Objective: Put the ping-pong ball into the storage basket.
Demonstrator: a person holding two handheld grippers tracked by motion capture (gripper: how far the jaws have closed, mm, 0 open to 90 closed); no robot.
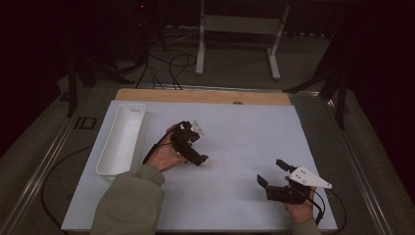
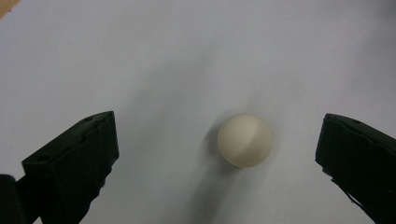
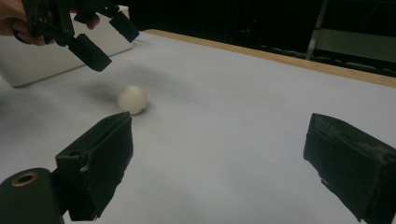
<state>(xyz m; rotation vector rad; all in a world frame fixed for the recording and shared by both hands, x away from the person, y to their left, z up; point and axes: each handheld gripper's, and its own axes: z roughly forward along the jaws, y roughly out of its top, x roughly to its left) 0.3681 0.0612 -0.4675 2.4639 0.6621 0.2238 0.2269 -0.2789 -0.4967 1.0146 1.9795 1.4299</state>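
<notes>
White sheeting covers the worktop (image 1: 244, 147), with a strip of bare wood along its far edge and metal rails down both sides. A small off-white ball (image 2: 244, 139) rests on the sheet left of centre, and the left claw (image 1: 198, 147) hangs over it with its jaws spread wide; in the left gripper view the ball lies between the two black jaws, nearer the one at the right of that view and touching neither. The right claw (image 1: 270, 172) is held low near the worktop's near right corner, well apart from the ball, its jaws also wide apart with nothing between them. In the right gripper view the ball (image 3: 132, 99) sits beyond the jaw at the left of that view, with the left claw (image 3: 109, 39) poised above it. A long white tray (image 1: 108, 159) lies along the left edge of the sheet, near the left hand (image 1: 164, 154). Open, bare sheet stretches across the middle and the whole far right of the worktop. Beyond the far edge, cables trail over a grey floor beside the feet of a pale metal stand (image 1: 274, 54), and the room behind is dark.
</notes>
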